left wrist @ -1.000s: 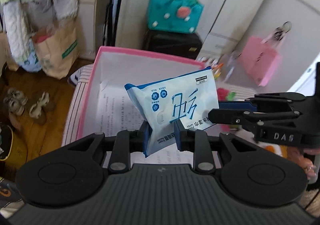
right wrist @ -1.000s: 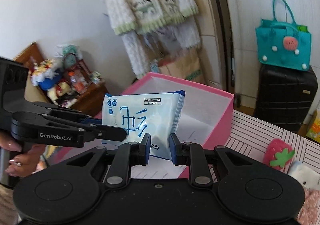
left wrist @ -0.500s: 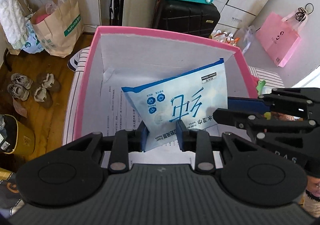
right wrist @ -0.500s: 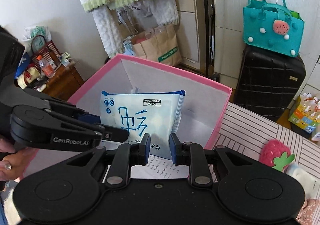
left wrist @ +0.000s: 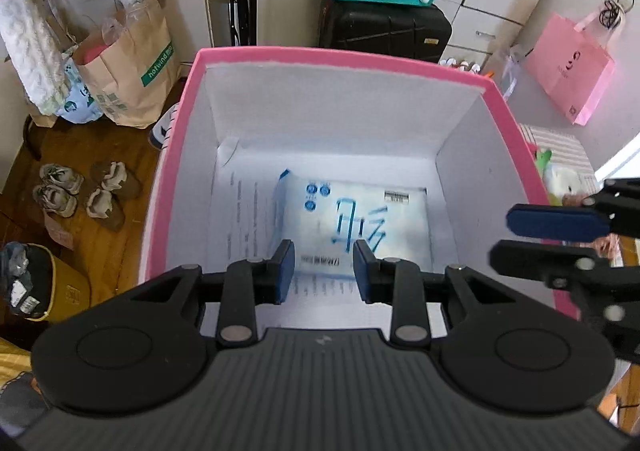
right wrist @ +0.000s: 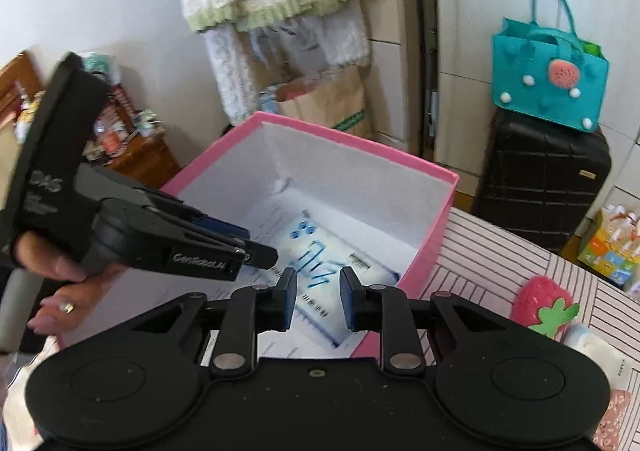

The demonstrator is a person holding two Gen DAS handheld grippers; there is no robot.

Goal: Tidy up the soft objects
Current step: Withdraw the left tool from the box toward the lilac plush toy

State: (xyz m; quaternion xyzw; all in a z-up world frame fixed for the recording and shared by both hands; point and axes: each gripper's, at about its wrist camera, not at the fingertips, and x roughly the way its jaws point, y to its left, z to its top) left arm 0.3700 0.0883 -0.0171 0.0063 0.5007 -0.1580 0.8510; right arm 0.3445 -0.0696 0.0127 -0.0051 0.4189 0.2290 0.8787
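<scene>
The left gripper (left wrist: 323, 271) is hanging over the box (left wrist: 524, 155), and its jaws have just been opening. There is a gap between them now, and nothing is pinched in it. The right gripper (right wrist: 318, 299) is also hanging just over the box's near rim. Its jaws are standing a little apart with nothing between them.

The pack (left wrist: 352, 223) is lying flat on the box floor, below and ahead of both grippers. It is touching neither. Its long side is running across the left gripper's view. Both grippers are close to it, and I cannot tell which is nearer.

The pack is a soft, shiny plastic pouch, white and blue, flat like a small pillow. The box is stiff card, pink outside and white inside, with a printed paper on its floor.

To the right, on the striped desk (right wrist: 500, 263), a fluffy strawberry (right wrist: 540, 301) is waiting. I think it could go in next.
</scene>
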